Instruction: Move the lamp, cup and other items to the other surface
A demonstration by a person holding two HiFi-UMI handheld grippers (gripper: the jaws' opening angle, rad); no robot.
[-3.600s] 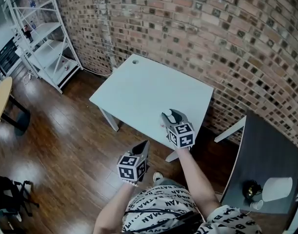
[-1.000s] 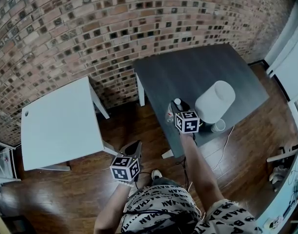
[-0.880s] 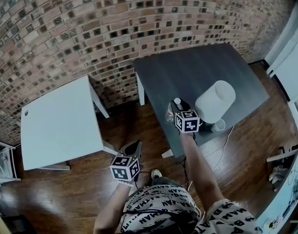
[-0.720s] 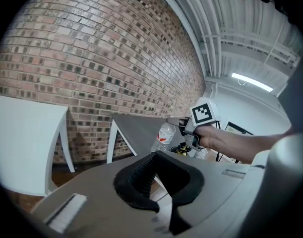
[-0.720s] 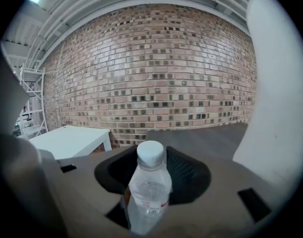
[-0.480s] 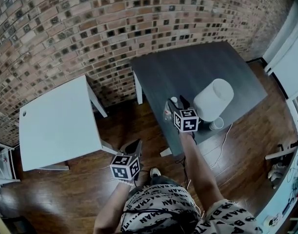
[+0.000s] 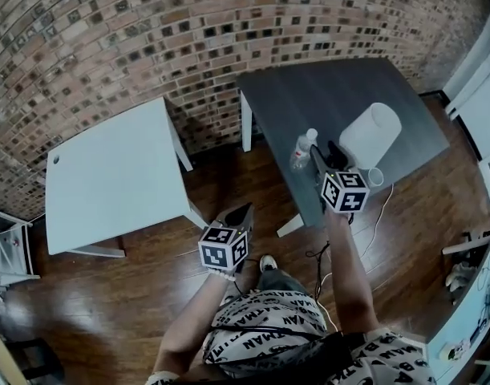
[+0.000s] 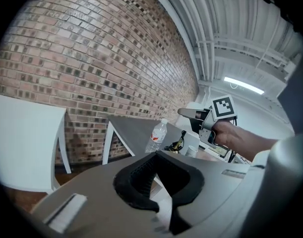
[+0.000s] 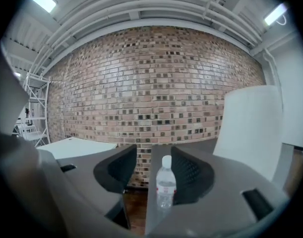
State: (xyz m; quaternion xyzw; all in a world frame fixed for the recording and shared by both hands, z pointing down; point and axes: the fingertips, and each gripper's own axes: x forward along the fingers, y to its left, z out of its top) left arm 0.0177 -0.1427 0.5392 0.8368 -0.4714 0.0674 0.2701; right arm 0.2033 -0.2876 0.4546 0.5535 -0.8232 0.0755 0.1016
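Note:
A clear water bottle (image 7: 303,149) stands near the front left edge of the dark grey table (image 7: 325,95). Behind it are a lamp with a white shade (image 7: 370,135) and a small white cup (image 7: 376,176). My right gripper (image 7: 318,157) hangs above that table's near edge, pointing at the bottle. In the right gripper view its jaws (image 9: 153,150) stand apart after just closing a little; the bottle (image 9: 165,182) shows between them but farther off, untouched. My left gripper (image 7: 246,208) is over the floor between the tables, its tips (image 8: 155,155) together on nothing.
A white table (image 7: 116,179) stands to the left against the brick wall, with a strip of wooden floor between the two tables. A cable (image 7: 381,215) trails from the lamp off the dark table's front edge. White shelving (image 7: 4,247) stands at far left.
My right gripper has risen and drawn back from the bottle, which still stands on the dark table. Several seconds ago that gripper was at the white table. The left gripper has barely shifted.

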